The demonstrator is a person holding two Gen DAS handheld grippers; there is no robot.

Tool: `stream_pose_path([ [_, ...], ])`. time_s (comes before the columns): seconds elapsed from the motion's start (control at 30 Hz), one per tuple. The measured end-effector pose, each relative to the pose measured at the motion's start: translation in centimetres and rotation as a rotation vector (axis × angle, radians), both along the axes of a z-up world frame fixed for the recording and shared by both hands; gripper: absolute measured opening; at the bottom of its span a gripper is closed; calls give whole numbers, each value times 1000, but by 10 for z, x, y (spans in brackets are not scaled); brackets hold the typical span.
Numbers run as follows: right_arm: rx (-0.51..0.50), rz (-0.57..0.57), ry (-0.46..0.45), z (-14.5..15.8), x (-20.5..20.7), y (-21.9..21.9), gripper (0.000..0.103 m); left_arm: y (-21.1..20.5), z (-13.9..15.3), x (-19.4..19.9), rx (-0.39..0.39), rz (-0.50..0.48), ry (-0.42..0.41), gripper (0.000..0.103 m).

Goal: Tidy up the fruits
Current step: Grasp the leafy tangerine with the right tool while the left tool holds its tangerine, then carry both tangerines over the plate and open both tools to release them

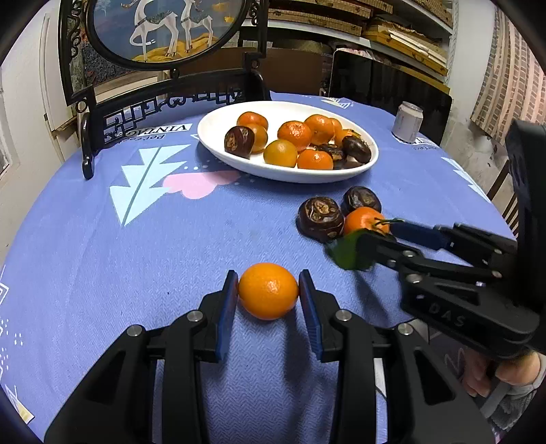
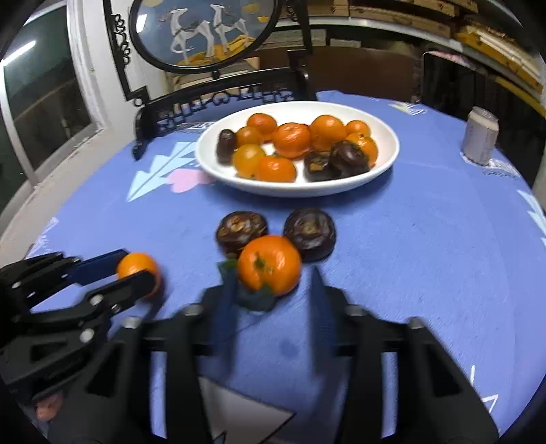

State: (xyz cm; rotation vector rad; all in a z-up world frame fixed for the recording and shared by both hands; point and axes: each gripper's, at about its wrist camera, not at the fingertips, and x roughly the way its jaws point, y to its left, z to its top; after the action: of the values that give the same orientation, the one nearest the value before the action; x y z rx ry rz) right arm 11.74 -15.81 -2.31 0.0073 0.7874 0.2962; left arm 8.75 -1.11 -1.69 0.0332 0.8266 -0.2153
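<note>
While the left gripper [image 1: 268, 290] is clamped on a small orange [image 1: 268, 291] sitting on the blue tablecloth [image 1: 136, 273], both blue pads press its sides — fruit touching the cloth, near the table's front edge.

Right gripper [image 2: 273, 290] has its fingers spread either side of a leafy mandarin [image 2: 269, 264]; the pads don't press it, so nothing is gripped. Right wrist view is motion-blurred. The green leaf [image 2: 254, 297] lies at the mandarin's near side.

Two dark brown fruits [image 2: 241, 232] [image 2: 310, 234] sit just behind the mandarin, touching or nearly touching it.

Farther back — a white oval plate [image 2: 385, 160] holds a pile of mandarins plus a few dark brown fruits. A small can [image 2: 479, 135] stands right of the plate, well apart. A black carved stand with a round deer picture [image 2: 204, 30] stands behind the plate on the left.
</note>
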Motion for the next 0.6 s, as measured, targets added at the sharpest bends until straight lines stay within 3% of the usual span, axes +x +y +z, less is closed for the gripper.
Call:
stream_pose_path([
  [0.07, 30, 8, 18, -2, 5, -1, 41, 0, -1, 0, 6, 0, 4, 37],
  [0.3, 39, -4, -2, 3, 2, -4, 38, -2, -4, 0, 15, 0, 5, 37],
  [0.6, 138, -40, -82, 42, -19, -36, 38, 1, 21, 12, -31, 9, -49, 37],
])
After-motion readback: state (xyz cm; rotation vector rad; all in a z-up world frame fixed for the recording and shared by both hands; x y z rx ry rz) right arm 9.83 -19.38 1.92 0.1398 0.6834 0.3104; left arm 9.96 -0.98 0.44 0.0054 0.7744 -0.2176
